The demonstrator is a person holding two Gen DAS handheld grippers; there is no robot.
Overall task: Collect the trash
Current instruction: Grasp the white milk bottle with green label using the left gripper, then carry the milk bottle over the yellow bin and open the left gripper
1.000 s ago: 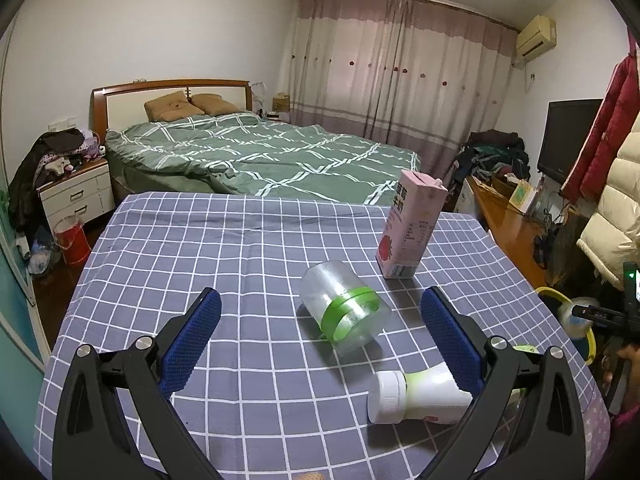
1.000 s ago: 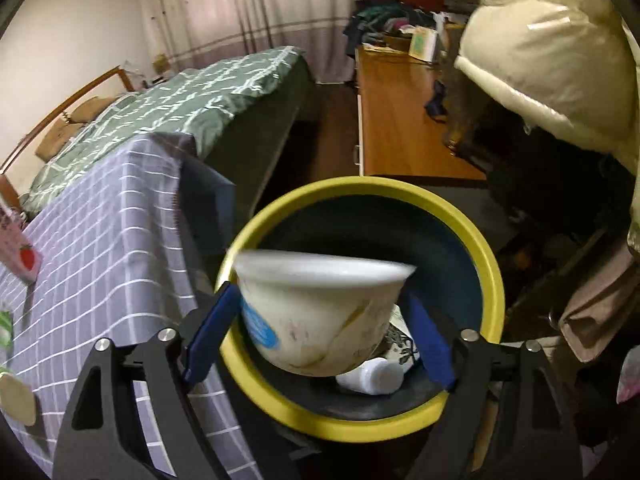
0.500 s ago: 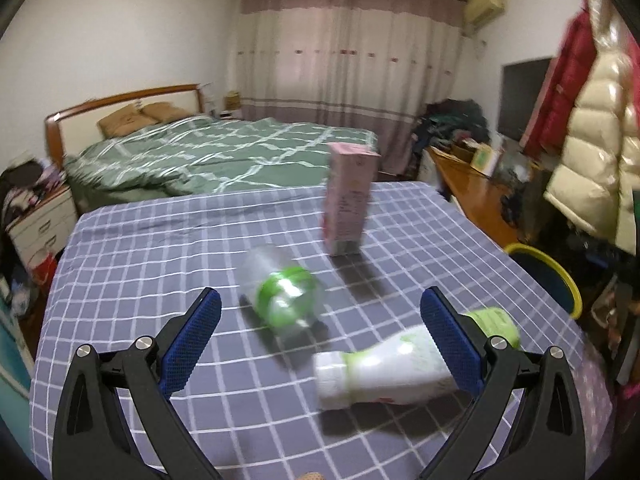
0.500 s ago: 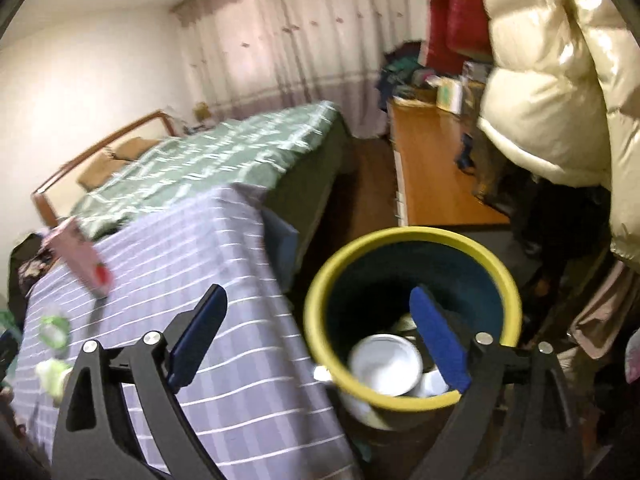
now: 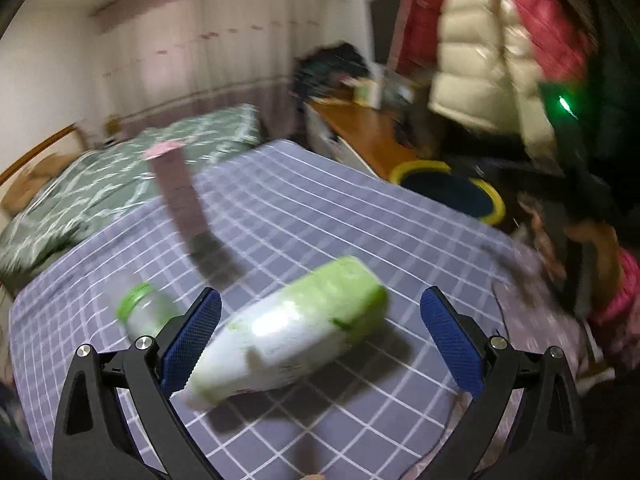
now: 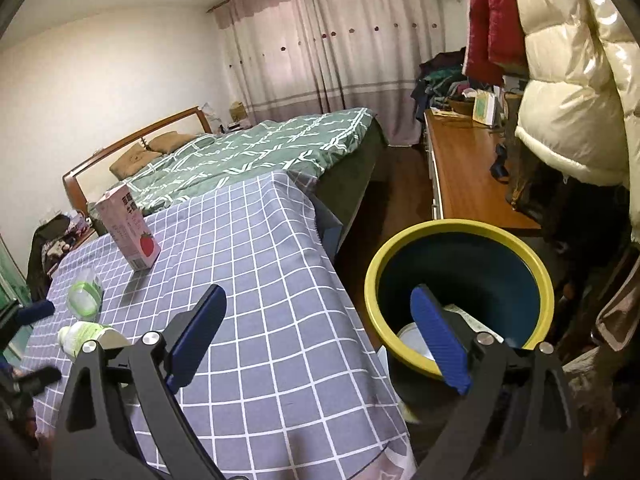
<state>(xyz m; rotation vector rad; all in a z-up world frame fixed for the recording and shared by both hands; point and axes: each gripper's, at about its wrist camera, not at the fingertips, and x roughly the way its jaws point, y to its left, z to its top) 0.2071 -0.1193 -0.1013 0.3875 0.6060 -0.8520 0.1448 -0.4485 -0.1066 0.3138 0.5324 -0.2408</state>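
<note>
checked table (image 6: 260,280) edge borders bin (image 6: 460,232); left gripper (image 5: 320,332) gapes around lying bottle (image 5: 288,336), right gripper (image 6: 320,328) wide, empty.

Bin (image 6: 460,276) right of table (image 6: 256,264)

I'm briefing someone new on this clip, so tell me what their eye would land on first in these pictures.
First, the green-and-white bottle lying on its side on the checked tablecloth, between the open fingers of the left gripper. Next, the yellow-rimmed bin on the floor beside the table, with trash already inside, behind the empty, open right gripper. Then the pink carton standing upright farther back, near a small clear jar lying on the cloth.
</note>
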